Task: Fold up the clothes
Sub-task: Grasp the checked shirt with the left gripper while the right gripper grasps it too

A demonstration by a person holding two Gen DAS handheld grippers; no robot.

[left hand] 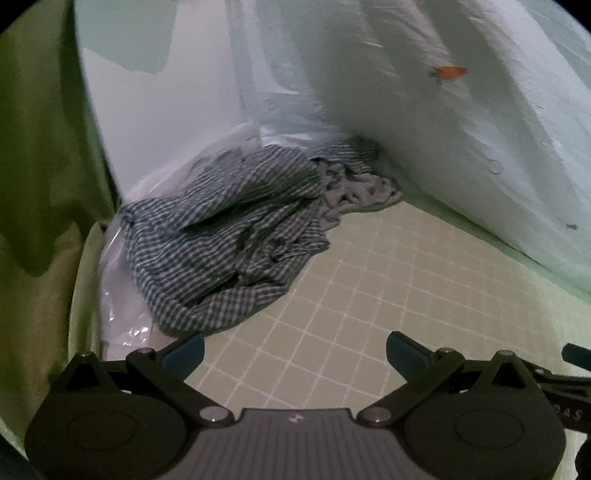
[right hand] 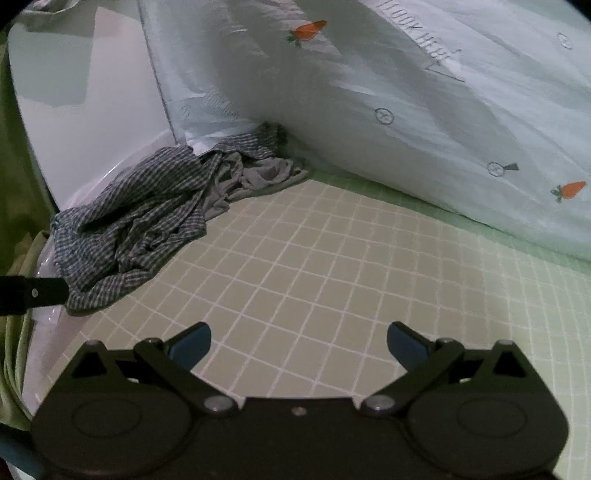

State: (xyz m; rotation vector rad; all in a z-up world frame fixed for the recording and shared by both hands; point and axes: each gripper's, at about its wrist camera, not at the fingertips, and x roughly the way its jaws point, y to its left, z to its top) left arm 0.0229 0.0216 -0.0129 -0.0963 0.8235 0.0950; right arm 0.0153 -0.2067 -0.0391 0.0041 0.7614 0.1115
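Left gripper (left hand: 294, 352): black housing, two round side discs, ribbed grey centre plate with small white mark, silver pivot screws, black linkage arms, blue fingertip pads (left hand: 186, 352). Right gripper (right hand: 298, 345): all-black housing, same discs, silver screws, blue pads (right hand: 194, 345).

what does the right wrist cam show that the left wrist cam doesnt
Only the right wrist view: a second carrot print low on the pale quilt, upside-down lettering on it, and the open right gripper.

Only the left wrist view: the open left gripper close to the clothes.

Both: the crumpled checked shirt, the grey garment behind it, and the gridded green mat.
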